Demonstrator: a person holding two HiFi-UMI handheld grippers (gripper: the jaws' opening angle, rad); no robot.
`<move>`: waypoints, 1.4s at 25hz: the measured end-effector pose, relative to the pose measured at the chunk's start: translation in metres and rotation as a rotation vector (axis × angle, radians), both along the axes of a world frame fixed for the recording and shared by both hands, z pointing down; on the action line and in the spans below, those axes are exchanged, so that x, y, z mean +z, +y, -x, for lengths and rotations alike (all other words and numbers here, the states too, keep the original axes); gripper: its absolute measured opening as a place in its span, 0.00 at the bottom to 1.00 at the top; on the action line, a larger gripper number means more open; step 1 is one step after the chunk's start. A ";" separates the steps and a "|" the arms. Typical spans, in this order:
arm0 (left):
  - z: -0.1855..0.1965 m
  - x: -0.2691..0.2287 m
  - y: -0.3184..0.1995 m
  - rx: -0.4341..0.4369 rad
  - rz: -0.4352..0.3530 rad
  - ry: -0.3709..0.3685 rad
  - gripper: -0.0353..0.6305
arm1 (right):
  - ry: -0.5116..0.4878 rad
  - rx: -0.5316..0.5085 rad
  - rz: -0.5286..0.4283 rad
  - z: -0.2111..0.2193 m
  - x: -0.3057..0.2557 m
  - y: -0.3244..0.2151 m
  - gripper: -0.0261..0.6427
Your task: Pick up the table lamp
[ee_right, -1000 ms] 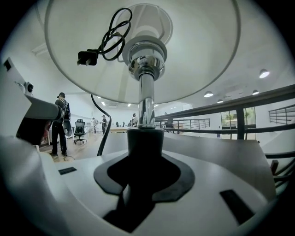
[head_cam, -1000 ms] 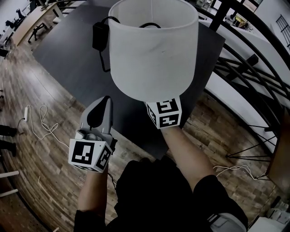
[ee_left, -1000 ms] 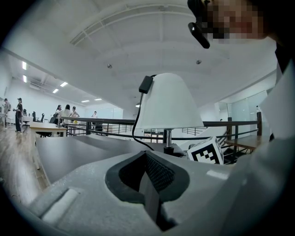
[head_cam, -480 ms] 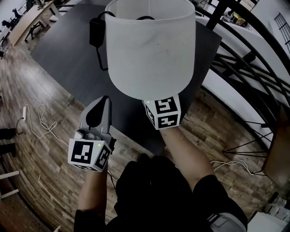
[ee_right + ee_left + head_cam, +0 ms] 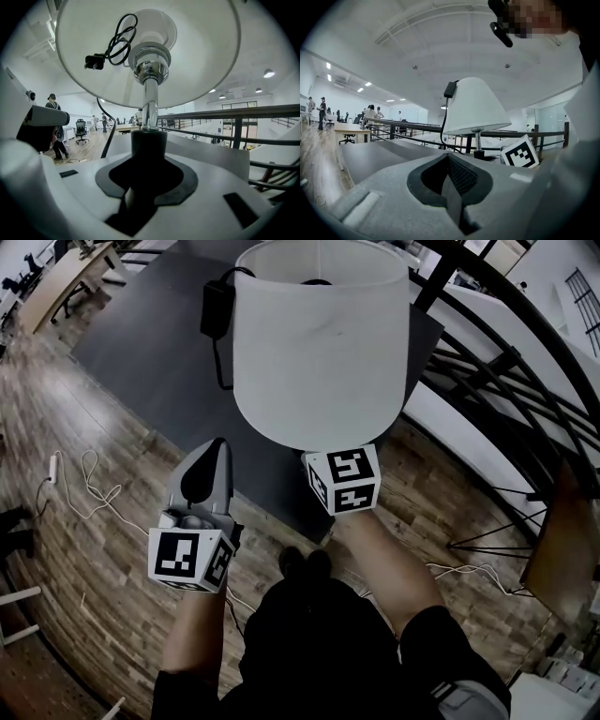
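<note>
The right gripper (image 5: 148,161) is clamped on the black lower stem of the table lamp (image 5: 319,343). The lamp is upright over the near right part of the dark table (image 5: 141,343), and its white shade hides the gripper's jaws in the head view. Its black cord (image 5: 214,310) hangs on the far left side of the shade. The left gripper (image 5: 219,448) is to the left of the lamp, jaws together, holding nothing.

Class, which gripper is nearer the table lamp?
Right. The right gripper clamps the table lamp by its stem; the left gripper hangs beside it, shut, touching nothing.
</note>
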State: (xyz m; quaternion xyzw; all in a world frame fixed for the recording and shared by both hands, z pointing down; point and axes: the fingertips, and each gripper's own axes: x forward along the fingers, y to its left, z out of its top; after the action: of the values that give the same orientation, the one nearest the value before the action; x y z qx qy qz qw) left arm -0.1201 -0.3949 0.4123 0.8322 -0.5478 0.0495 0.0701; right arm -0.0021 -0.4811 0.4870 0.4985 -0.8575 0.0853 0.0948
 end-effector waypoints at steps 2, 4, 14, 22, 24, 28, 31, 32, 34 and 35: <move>0.000 -0.017 0.009 0.001 -0.016 -0.003 0.06 | -0.007 -0.002 0.009 -0.002 -0.016 0.013 0.23; 0.000 -0.029 0.018 -0.001 -0.020 -0.001 0.06 | -0.011 -0.003 0.014 -0.005 -0.029 0.025 0.23; -0.026 -0.054 0.084 0.015 0.022 -0.016 0.06 | -0.013 -0.042 0.067 -0.029 -0.066 0.095 0.23; -0.018 -0.071 0.125 -0.005 0.042 -0.015 0.06 | 0.001 -0.116 0.105 -0.031 -0.077 0.154 0.23; -0.014 -0.079 0.130 -0.005 0.030 -0.025 0.06 | -0.025 -0.122 0.111 -0.030 -0.082 0.167 0.23; -0.007 -0.093 0.136 0.000 0.002 -0.036 0.06 | -0.062 -0.120 0.099 -0.027 -0.099 0.183 0.23; -0.011 -0.100 0.142 0.015 -0.007 -0.039 0.06 | -0.081 -0.118 0.078 -0.031 -0.119 0.190 0.23; -0.013 -0.101 0.144 0.019 -0.009 -0.040 0.06 | -0.087 -0.117 0.071 -0.033 -0.125 0.192 0.23; -0.014 -0.103 0.147 0.027 -0.012 -0.039 0.06 | -0.100 -0.114 0.057 -0.034 -0.137 0.193 0.23; -0.014 -0.103 0.149 0.032 -0.012 -0.039 0.06 | -0.106 -0.111 0.050 -0.035 -0.141 0.194 0.23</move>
State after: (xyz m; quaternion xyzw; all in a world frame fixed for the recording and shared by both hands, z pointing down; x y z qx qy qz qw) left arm -0.1057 -0.2464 0.3093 0.8401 -0.5360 0.0635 0.0535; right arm 0.0329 -0.2876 0.3456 0.4425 -0.8851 0.1276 0.0663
